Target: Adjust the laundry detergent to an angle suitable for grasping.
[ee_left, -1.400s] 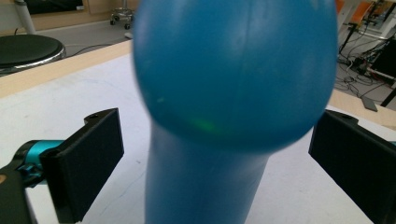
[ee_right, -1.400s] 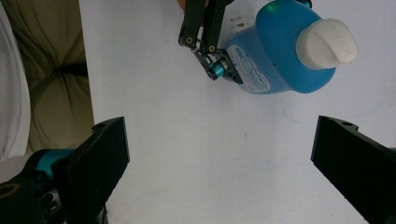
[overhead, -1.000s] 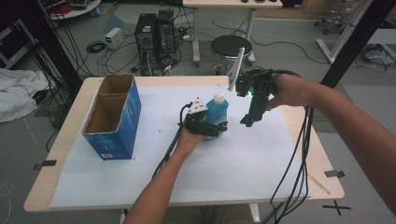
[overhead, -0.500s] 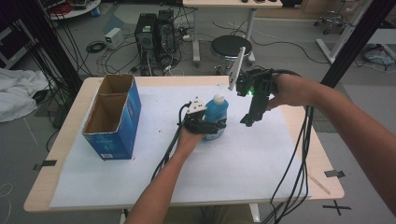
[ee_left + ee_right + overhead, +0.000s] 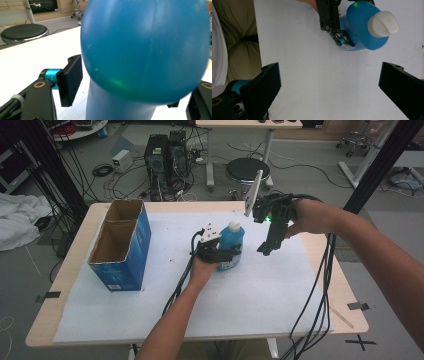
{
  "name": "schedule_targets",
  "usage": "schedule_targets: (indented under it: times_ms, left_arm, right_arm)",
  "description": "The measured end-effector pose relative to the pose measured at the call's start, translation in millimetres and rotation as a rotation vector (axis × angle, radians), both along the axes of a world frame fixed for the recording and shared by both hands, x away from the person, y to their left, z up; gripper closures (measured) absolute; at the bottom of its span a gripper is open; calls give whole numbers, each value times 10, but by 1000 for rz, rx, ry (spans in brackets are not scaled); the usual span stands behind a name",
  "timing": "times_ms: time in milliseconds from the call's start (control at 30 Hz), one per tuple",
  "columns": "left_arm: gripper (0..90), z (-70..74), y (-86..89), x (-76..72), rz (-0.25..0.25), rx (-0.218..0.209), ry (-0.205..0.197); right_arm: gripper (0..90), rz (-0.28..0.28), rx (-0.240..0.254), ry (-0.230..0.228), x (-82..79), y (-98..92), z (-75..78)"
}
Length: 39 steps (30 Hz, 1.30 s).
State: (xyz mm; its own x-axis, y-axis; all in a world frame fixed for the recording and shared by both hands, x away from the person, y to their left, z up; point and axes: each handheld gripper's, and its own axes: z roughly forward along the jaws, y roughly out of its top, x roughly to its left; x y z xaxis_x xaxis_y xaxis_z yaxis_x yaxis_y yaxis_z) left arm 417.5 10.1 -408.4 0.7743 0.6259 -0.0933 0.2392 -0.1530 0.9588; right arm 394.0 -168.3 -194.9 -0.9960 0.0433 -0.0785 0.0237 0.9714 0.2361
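Note:
A blue bottle (image 5: 231, 241) with a white cap (image 5: 233, 225) stands upright on the white sheet near the table's middle. My left gripper (image 5: 229, 257) comes at it from the near side, low on its body. Its jaws have just been closing with the bottle (image 5: 145, 50) between them, and the left pad (image 5: 72, 80) lies against the bottle's side. My right gripper (image 5: 265, 251) hangs open above the sheet to the right of the bottle and points down. In its own view the right gripper (image 5: 329, 85) holds nothing, with the bottle (image 5: 359, 27) beyond its jaws.
An open blue cardboard box (image 5: 120, 247) stands at the table's left. A white sheet (image 5: 260, 295) covers most of the wooden table (image 5: 340, 285). Cables trail from both grippers over the near edge. A black stool (image 5: 245, 170) and computer towers stand behind the table.
The left gripper's jaws have drawn in around the blue bottle. Both hands and the bottle stay where they were.

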Motion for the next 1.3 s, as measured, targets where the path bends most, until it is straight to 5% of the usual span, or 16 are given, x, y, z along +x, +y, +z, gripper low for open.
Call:
schedule_targets:
  times_ms: [800,1300]
  left_arm:
    - [425,32,-27,-66,14,49,-51]
    - [436,310,175,-252,-117,63,-104]
  right_arm:
    - [33,-7,8,-5,-5,-21,17]
    - [33,-16,23,-21,-93,-69,77]
